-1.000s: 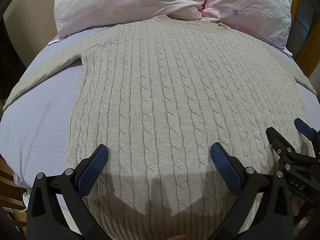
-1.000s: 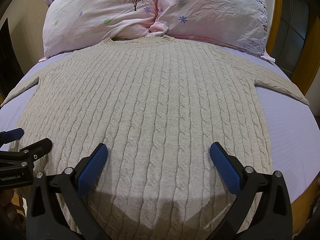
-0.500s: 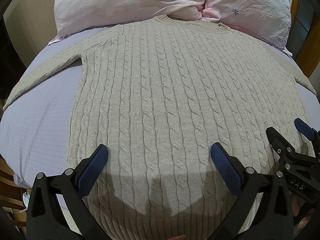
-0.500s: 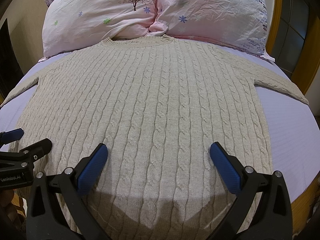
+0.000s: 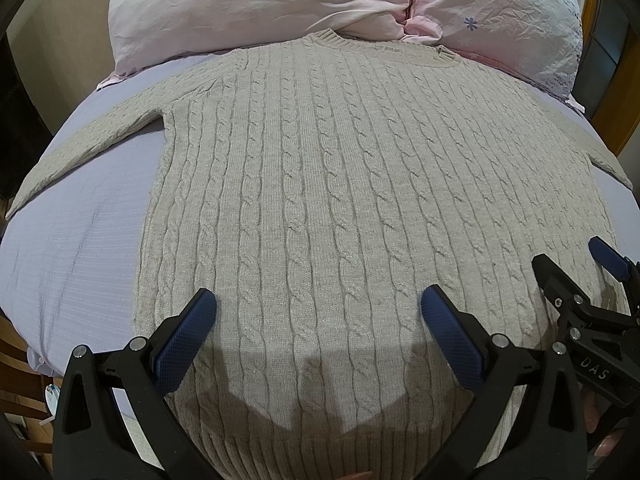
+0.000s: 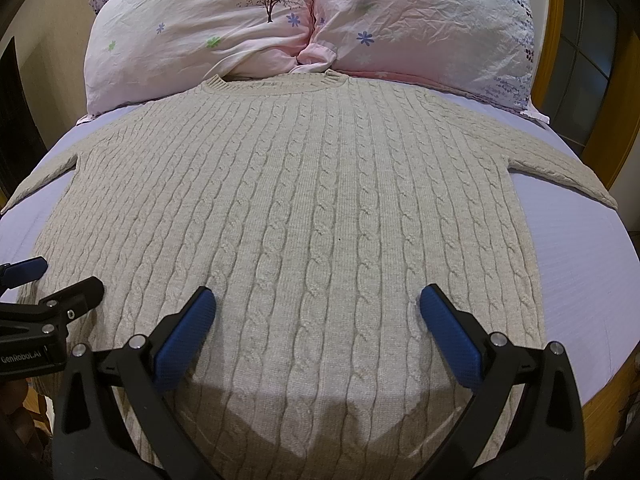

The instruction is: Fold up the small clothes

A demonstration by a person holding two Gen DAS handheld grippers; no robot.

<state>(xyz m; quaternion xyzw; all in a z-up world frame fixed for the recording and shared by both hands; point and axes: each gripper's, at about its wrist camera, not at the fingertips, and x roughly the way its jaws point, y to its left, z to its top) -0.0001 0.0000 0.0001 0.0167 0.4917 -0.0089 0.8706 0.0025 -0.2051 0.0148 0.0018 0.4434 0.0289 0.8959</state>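
Both blue-padded claws, left (image 5: 316, 332) and right (image 6: 316, 332), gape empty over the flat beige cable-knit sweater (image 6: 300, 220) on the lilac bedsheet (image 6: 580, 272); uneven grabs likely skew the fold.

Sweater (image 5: 340, 200) lies flat on the bed (image 5: 72, 248), collar at the far end touching two pillows (image 6: 208, 28) set side by side behind it. Sleeves spread out to the L & R edges. Left gripper (image 5: 316, 320) and right gripper (image 6: 316, 320) sit over the near hem (fingers apart), left one nearer the L side.
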